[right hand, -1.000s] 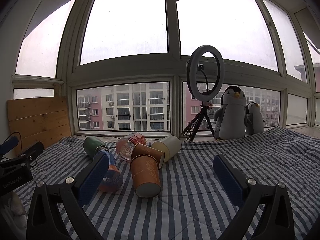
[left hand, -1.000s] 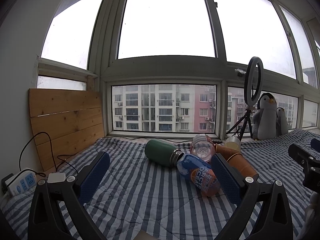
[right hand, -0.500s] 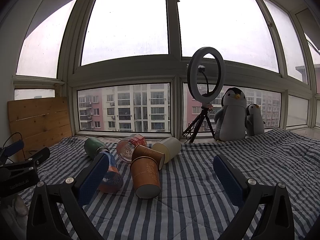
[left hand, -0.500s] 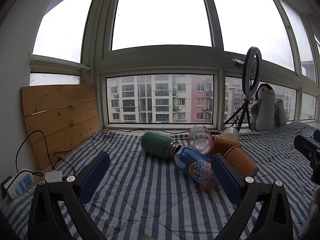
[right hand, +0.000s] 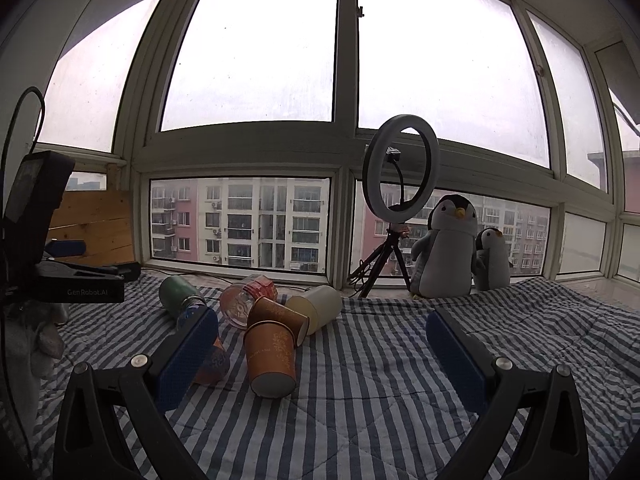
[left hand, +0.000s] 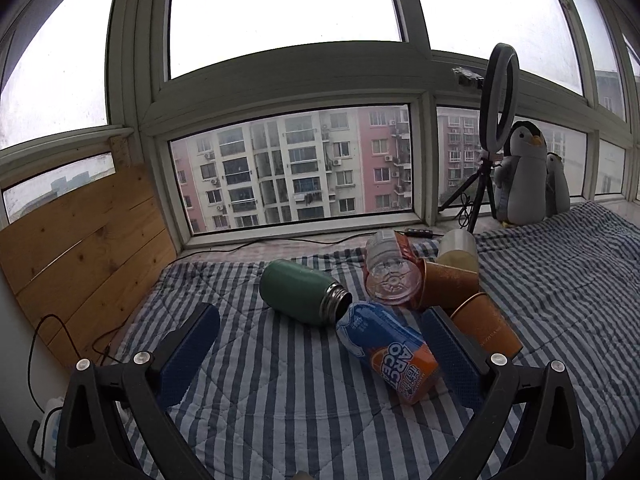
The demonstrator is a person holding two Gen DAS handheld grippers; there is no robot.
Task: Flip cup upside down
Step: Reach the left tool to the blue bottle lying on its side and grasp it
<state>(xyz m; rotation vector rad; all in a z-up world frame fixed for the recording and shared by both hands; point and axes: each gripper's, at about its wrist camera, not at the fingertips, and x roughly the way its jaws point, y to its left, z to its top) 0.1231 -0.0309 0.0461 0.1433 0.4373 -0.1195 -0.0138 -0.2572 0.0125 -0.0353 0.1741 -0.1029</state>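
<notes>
Since 1 second ago, the left gripper [left hand: 320, 344] is raised and tilted down over the pile. Both it and the right gripper [right hand: 322, 346] are spread, empty. The nearest paper cup [right hand: 270, 354] is lying sideways, still ungrasped, on the striped quilt [right hand: 380, 400].

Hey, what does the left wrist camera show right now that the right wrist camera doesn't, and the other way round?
Only the left wrist view shows the left gripper head-on, its jaws open, and the power strip by the wooden board.

Only the right wrist view shows the right gripper, jaws open and empty, the left gripper's body side-on at the frame's left edge, and the nearest brown paper cup whole.

Both show the pile lying on the striped blanket: green flask, clear bottle, cream cup, plus ring light and penguins.
</notes>
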